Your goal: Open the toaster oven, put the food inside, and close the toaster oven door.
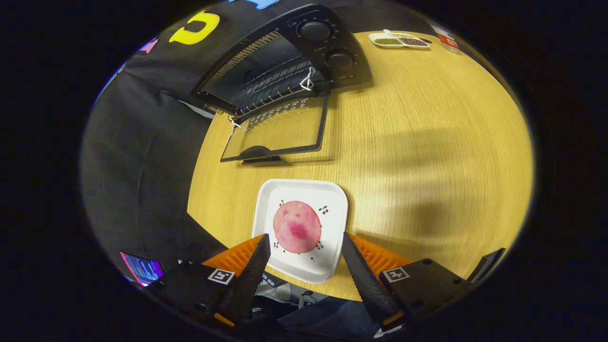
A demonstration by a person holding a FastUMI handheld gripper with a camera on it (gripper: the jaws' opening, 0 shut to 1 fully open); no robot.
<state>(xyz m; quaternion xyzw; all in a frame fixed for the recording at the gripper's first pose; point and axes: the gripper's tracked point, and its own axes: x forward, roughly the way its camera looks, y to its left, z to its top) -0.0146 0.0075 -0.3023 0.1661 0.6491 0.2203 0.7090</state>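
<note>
The fingers (304, 259) are spread wide and hold nothing, with the plate (300, 190) between them at lower centre. The pink food (297, 226) lies on it. The oven (285, 61) stands upper centre on the bench (427, 142), its door (278, 130) folded down open.

Gripper (304, 251), fingers spread wide and holding nothing, poised over the near edge of the white plate (327, 204) bearing a round pink slice (297, 226). Beyond the plate, a strip of bare table (427, 142) leads to the toaster oven (285, 66), whose lowered glass door (278, 130) lies flat and leaves the rack (275, 88) open to reach. A divided dish (399, 40) stands well apart at the far edge.
</note>
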